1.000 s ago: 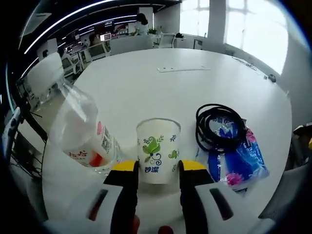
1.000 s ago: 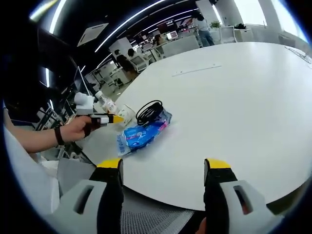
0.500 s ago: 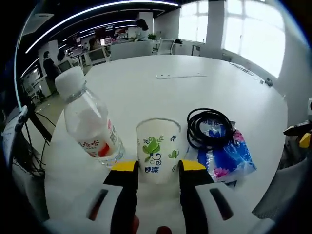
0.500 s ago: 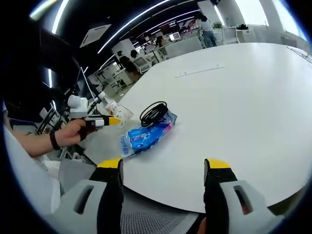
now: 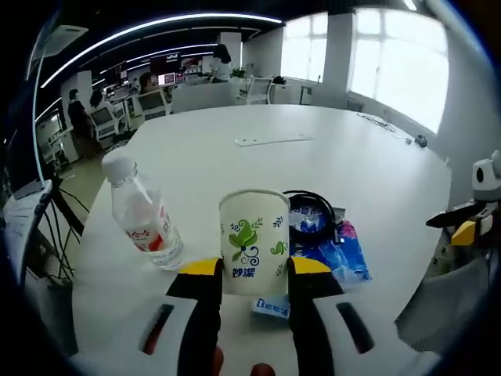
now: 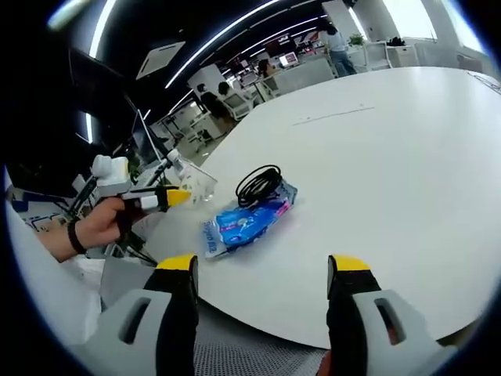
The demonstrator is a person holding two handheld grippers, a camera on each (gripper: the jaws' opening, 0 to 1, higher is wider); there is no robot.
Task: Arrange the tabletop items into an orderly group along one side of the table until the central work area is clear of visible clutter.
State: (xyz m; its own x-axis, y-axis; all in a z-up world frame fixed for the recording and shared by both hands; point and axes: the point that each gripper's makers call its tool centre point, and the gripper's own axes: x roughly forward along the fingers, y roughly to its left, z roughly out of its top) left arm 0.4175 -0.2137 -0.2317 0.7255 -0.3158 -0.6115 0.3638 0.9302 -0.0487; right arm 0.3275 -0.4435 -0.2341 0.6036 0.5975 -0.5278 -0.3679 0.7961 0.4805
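Observation:
A white paper cup (image 5: 253, 241) with a green leaf print is upright between the jaws of my left gripper (image 5: 252, 270), which is shut on it and holds it above the white round table (image 5: 258, 160). Left of it a clear water bottle (image 5: 141, 215) with a red label stands on the table. Behind the cup and to its right a black coiled cable (image 5: 317, 213) lies on a blue packet (image 5: 337, 254). In the right gripper view, my right gripper (image 6: 262, 270) is open and holds nothing, off the table's near edge. There the blue packet (image 6: 249, 222) and cable (image 6: 261, 181) lie ahead, the left gripper (image 6: 153, 200) beside them in a hand.
A flat white strip (image 5: 273, 139) lies far across the table, and thin cables (image 5: 387, 124) lie near its far right edge. The table's (image 6: 391, 141) far half is wide and bare. Office desks, chairs and people stand beyond.
My left gripper has lifted the cup off the table and drawn back; the bottle and packet now look smaller and lower. The right gripper has stayed open, shifting only slightly.

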